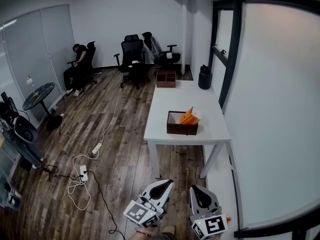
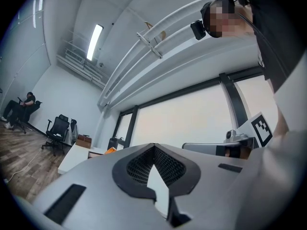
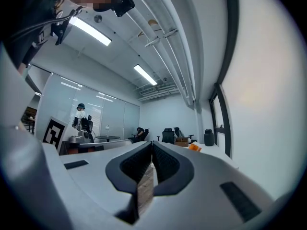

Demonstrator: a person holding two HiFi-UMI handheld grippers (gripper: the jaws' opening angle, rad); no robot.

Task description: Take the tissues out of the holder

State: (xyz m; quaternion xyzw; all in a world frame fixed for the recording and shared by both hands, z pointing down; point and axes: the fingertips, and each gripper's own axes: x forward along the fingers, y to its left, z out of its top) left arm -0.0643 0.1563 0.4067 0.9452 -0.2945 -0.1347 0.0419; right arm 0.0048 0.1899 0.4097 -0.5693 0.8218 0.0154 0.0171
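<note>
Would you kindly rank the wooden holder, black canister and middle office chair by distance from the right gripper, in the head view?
1. Wooden holder, table's near end.
2. Black canister, table's far right corner.
3. Middle office chair, beyond the table.

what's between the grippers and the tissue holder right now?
In the head view, only wood floor and the near strip of the white table separate the left gripper and right gripper from the brown holder with its orange tissue pack.
</note>
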